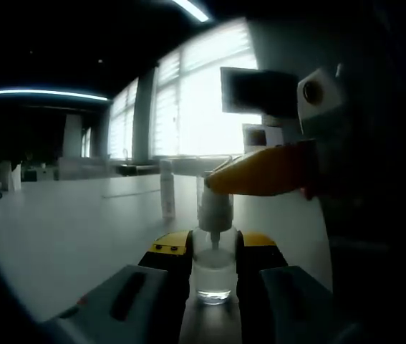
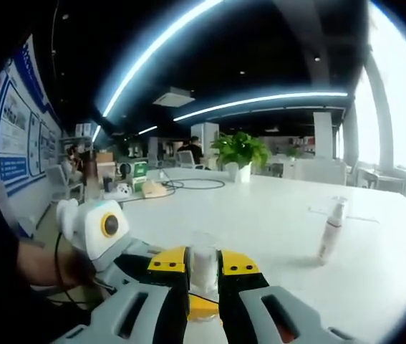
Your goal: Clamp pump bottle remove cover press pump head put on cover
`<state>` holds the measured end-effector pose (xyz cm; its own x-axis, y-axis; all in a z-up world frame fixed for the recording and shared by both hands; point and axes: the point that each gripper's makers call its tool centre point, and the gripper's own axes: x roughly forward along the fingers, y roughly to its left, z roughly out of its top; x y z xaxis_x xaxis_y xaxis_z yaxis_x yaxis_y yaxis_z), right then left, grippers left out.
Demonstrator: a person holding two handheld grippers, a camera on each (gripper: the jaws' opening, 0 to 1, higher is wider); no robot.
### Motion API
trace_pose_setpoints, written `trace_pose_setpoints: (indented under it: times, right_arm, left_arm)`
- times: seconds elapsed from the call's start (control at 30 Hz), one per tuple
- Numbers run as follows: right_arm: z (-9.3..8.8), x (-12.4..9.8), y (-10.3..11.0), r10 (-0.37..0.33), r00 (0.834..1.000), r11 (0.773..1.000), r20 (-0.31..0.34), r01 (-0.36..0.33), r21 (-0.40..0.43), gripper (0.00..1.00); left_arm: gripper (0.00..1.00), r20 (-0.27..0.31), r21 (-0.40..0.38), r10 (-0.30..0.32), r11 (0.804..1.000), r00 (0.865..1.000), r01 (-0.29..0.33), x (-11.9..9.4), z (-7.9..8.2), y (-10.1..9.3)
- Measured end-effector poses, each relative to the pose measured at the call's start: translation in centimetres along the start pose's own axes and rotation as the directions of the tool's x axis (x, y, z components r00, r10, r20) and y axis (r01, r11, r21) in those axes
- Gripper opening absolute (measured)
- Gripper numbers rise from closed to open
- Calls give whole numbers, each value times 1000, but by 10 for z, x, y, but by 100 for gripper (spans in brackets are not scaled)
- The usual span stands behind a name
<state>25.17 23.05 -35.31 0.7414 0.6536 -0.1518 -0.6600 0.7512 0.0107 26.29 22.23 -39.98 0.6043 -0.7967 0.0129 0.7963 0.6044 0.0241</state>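
Right jaw over pump head; bottle upright in left gripper.

Left gripper (image 1: 213, 269) is closed on the clear bottle (image 1: 213, 276), standing on the table (image 1: 81, 229), long axis vertical. The right gripper (image 1: 220, 179) reaches in from the right; one yellow finger lies directly above the pump (image 1: 215, 208), touching or nearly. Right gripper (image 2: 203, 276) grips a clear cover (image 2: 204, 266). A second bottle (image 2: 330, 231) stands far right.

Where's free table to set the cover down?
Bare patches: the white table left of the clamped pump bottle, short of the second bottle; in the right gripper view, the stretch between right gripper and that standing bottle. Crowded: around the left gripper, where the right gripper's yellow jaw overhangs the pump head.
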Motion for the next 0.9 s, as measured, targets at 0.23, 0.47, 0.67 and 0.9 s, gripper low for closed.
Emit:
trace_pose_setpoints:
  times: [0.23, 0.47, 0.67, 0.9]
  right_arm:
    - [-1, -1, -1, 1, 999, 1000, 36, -1, -1, 10]
    - [-1, 0, 1, 0, 997, 1000, 82, 2, -25, 10]
    - [-2, 0, 1, -3, 996, 998, 90, 9, -66, 10]
    - [-8, -1, -1, -12, 997, 996, 74, 18, -89, 13]
  left_arm:
    - [15, 0, 1, 0, 1000, 1000, 0, 0, 0, 0]
    - [15, -1, -1, 1, 1000, 1000, -1, 0, -1, 1]
    - [15, -1, -1, 3, 1000, 1000, -3, 0, 0, 1]
    - [15, -2, -2, 4, 1000, 1000, -4, 0, -1, 2]
